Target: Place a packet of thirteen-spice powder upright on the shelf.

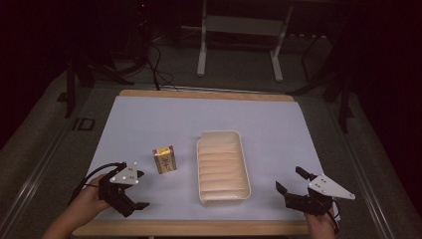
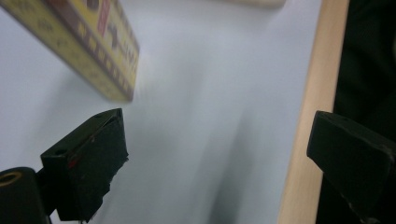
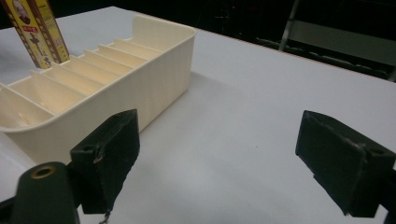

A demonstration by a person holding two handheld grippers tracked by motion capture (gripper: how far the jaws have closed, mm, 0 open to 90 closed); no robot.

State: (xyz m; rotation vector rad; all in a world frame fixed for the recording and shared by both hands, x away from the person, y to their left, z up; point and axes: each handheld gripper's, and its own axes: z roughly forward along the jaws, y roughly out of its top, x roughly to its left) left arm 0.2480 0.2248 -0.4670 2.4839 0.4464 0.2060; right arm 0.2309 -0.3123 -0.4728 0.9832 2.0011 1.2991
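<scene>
A small yellow box with red and brown print stands upright on the white table cover, just left of a cream slotted tray. My left gripper hovers open at the front left, a short way in front of the box, with empty jaws. In the left gripper view the yellow box sits above the left jaw. My right gripper is open near the front right, to the right of the tray. The right gripper view has the tray at its left and the box behind it.
The white cover ends at a wooden table edge along the front. A wooden strip runs beside my left gripper's right jaw. Dark frames and cables stand beyond the far edge.
</scene>
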